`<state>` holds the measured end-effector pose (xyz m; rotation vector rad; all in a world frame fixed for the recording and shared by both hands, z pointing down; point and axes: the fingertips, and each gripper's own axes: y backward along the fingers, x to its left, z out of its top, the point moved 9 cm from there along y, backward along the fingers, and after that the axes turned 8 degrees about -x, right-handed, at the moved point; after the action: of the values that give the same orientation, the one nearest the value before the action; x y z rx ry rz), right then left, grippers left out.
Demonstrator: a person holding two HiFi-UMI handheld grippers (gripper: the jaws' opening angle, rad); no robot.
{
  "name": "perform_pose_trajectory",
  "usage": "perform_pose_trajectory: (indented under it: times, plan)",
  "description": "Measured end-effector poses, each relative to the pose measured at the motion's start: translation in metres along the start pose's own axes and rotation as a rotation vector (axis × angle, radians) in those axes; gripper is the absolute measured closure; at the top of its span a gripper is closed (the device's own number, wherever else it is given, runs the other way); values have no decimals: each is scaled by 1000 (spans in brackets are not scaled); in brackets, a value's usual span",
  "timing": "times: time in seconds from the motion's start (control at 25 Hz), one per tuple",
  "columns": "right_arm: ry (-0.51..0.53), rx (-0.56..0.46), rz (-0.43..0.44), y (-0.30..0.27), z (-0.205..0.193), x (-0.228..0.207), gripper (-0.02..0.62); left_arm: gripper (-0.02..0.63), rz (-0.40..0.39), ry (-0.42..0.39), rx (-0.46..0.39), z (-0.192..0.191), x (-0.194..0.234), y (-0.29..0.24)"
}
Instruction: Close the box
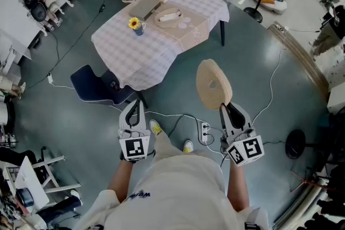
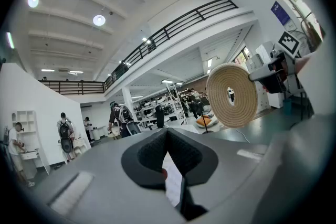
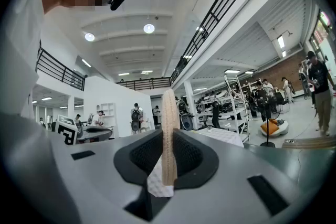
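Now the right gripper (image 1: 225, 109) clamps the round woven lid (image 1: 213, 84) by its edge. The left gripper (image 1: 135, 106) is closed, empty, well apart from the table (image 1: 135, 56).

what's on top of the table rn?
On the checked cloth: a cup with a yellow flower, an open round box on a tan mat, a grey board. Box contents too small to tell; cloth covers the tabletop.

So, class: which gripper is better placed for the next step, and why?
Right. The right gripper is shut on the woven lid, edge between its jaws; the left gripper is shut on nothing.
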<state>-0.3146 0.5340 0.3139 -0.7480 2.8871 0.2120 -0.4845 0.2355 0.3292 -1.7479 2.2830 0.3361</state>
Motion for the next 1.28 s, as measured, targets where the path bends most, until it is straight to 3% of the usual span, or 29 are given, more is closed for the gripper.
perform_pose_trajectory:
  times: [0.28, 1.28]
  plan:
    - [48, -15, -13, 14, 3, 13, 535, 604, -21, 47, -20, -2, -3, 8]
    - [-28, -49, -13, 51, 2, -11, 534, 604, -48, 4, -6, 21, -25, 12]
